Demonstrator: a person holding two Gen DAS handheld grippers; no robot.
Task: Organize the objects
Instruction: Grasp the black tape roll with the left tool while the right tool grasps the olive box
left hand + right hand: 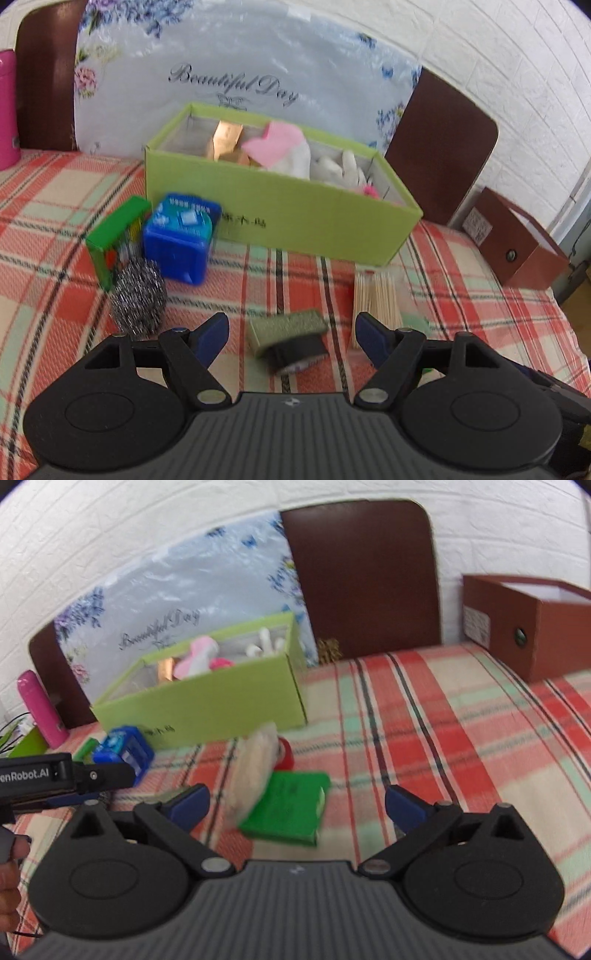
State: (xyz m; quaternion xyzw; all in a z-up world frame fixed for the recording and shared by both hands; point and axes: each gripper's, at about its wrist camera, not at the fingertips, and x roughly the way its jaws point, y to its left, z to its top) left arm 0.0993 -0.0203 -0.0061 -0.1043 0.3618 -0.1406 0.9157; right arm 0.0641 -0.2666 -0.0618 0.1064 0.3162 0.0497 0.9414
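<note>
Several items already lie inside the green box at the centre of the left wrist view: a tan packet, a pink piece and white bits, so the sorting looks partly done. More remains loose on the plaid tablecloth. In the left wrist view a blue container sits left of centre, touching a small green carton, with a steel scourer just below them. A scrub pad lies at lower centre between the fingers of the left gripper, whose jaws are spread wide and hold nothing. A bundle of toothpicks lies to the right of it.

In the right wrist view the right gripper is likewise wide open and empty, facing a flat green packet at centre, the toothpick bundle leaning over its left edge and a small red object behind.

A brown box stands open at the upper right of that view, well apart from the clutter; a pink bottle stands at the far left. The crowded grouping near the blue container may hinder a clean grasp there.
</note>
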